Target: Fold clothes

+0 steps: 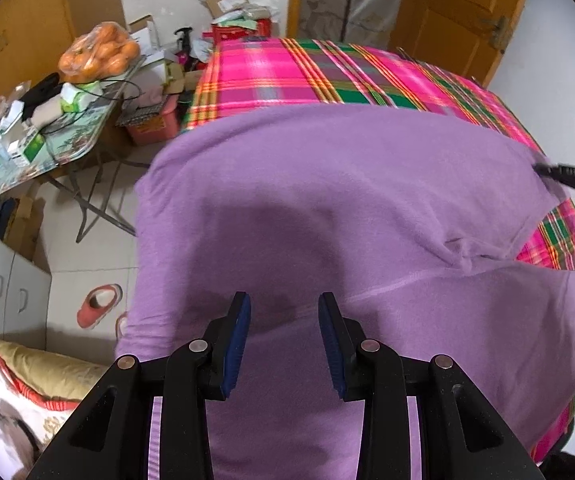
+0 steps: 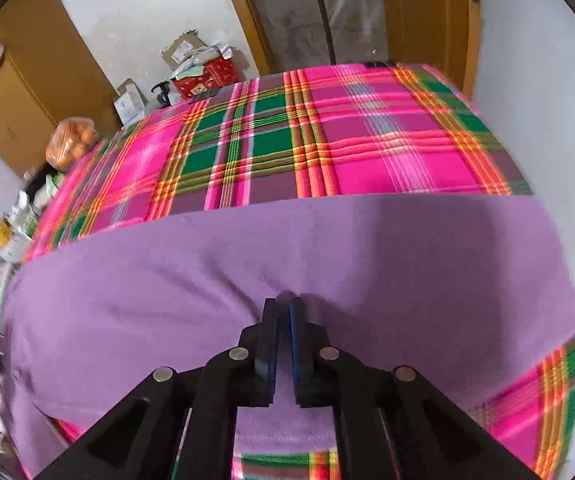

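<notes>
- Plaid bedcover [image 2: 367, 148], pink/green/orange checks, spans the whole work surface; far half bare in both views, strips also showing at near right and near edge in the right wrist view.
- Purple garment [image 1: 327, 184], fleecy, lies spread flat across the near half of the plaid bedcover; far edge straight, left part hangs over the bed's left side above the tiled floor [image 1: 87, 248]. A seam and a small pucker sit right of centre in the left wrist view.
- Left gripper [image 1: 284, 304] points down over the near-middle of the purple garment; jaws stand apart, blue pads [image 1: 236, 344] clear of the cloth as far as can be seen, nothing between them. Its shadow falls on the fabric just beyond the tips.
- Right gripper [image 2: 284, 307] pressed nearly together, tips dug into the purple garment at its near-centre; cloth bunches in small creases around the tips, so it looks pinched on a fold, only a thin slit left between pads.
- In the left wrist view the right gripper appears at the far right edge, at the garment's right side.
- Cluttered side table [image 1: 83, 136] left of the bed, well apart from both grippers.
- Bag of oranges [image 1: 99, 54] on that table.
- Pink slipper [image 1: 99, 306] on the floor, near left.
</notes>
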